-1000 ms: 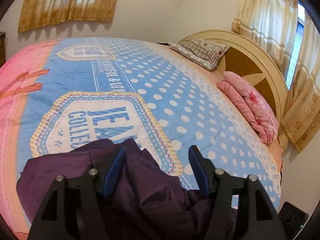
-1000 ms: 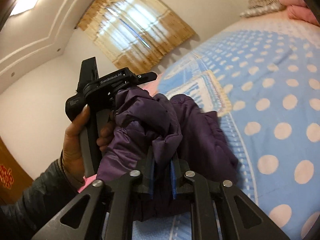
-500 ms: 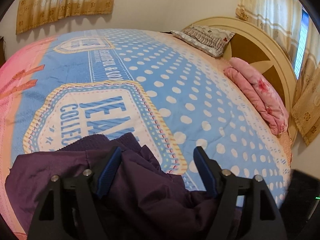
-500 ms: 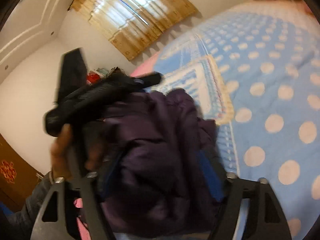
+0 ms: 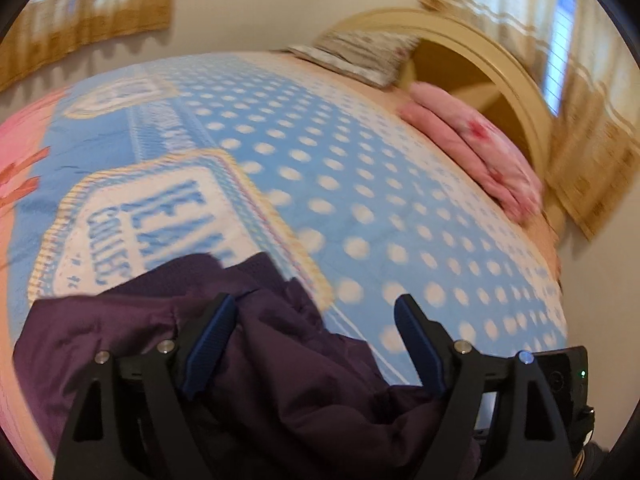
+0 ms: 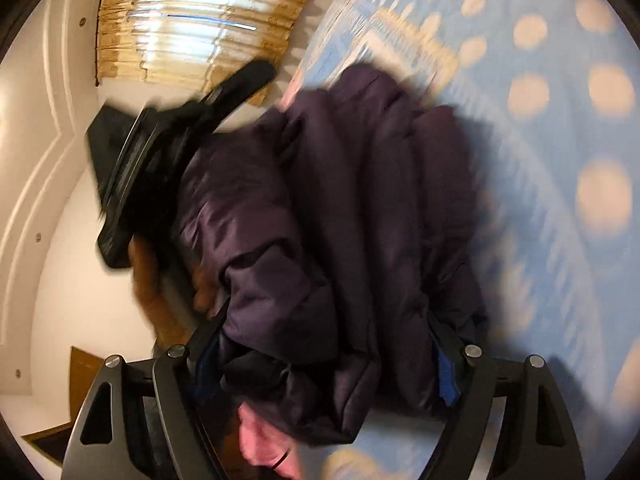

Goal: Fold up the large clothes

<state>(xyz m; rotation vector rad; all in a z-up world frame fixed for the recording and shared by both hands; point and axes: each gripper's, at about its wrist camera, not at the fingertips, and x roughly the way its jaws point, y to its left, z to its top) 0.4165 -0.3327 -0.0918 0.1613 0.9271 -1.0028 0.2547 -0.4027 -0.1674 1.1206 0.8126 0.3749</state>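
A dark purple puffy jacket (image 5: pixel 280 360) lies bunched at the near edge of the bed; it also fills the right wrist view (image 6: pixel 340 220). My left gripper (image 5: pixel 316 344) is open, its blue pads (image 5: pixel 208 344) wide apart above the jacket. My right gripper (image 6: pixel 328 364) is open, its jaws spread either side of a bulge of the jacket without pinching it. The left gripper's black body, held by a hand, shows in the right wrist view (image 6: pixel 160 168) beside the jacket. The right wrist view is blurred.
The bed has a blue polka-dot cover (image 5: pixel 360 184) with a white emblem (image 5: pixel 160 224). A folded pink blanket (image 5: pixel 472 148) and a patterned pillow (image 5: pixel 360 56) lie by the curved headboard (image 5: pixel 480 64). Curtains hang at the windows (image 6: pixel 200 24).
My right gripper opened and let go of the jacket fold it was pinching, and it rolled to one side. My left gripper stayed open and shifted slightly over the jacket.
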